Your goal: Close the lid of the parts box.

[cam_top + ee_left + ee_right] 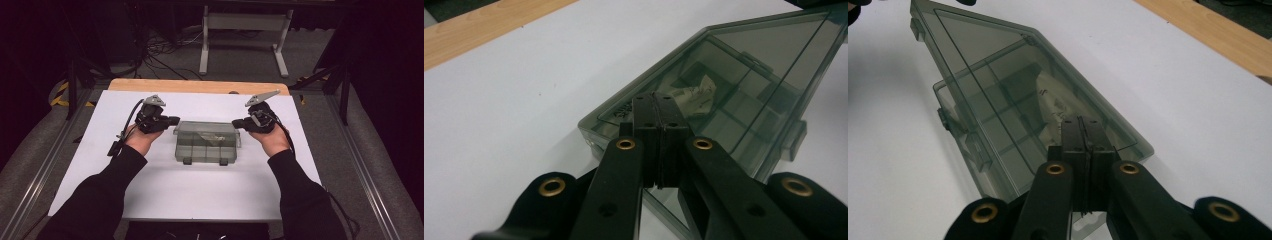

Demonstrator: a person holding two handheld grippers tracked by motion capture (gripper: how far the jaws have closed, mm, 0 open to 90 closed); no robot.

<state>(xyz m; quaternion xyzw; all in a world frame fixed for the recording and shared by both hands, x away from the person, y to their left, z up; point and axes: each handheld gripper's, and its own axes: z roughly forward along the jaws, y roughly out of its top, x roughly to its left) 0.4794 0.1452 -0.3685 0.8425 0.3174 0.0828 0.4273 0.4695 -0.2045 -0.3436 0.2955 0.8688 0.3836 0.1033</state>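
Observation:
A smoky clear plastic compartment box (206, 145) lies in the middle of the white table sheet, with two latches on its near side. A crumpled bit of paper (207, 134) lies inside it. The lid looks lifted a little at the latch side. My left gripper (175, 120) points in at the box's far left corner, jaws shut with nothing between them. Its tips (657, 102) hang over the lid (749, 60). My right gripper (235, 122) mirrors it at the far right corner, also shut and holding nothing. Its tips (1081, 125) lie above the lid (998, 75) and paper (1053, 100).
The white sheet (165, 195) covers a wooden table whose far edge (200, 86) shows bare. Behind it on the floor stand a white frame (245, 30) and loose cables (160, 55). Metal rails (45, 165) run along both sides.

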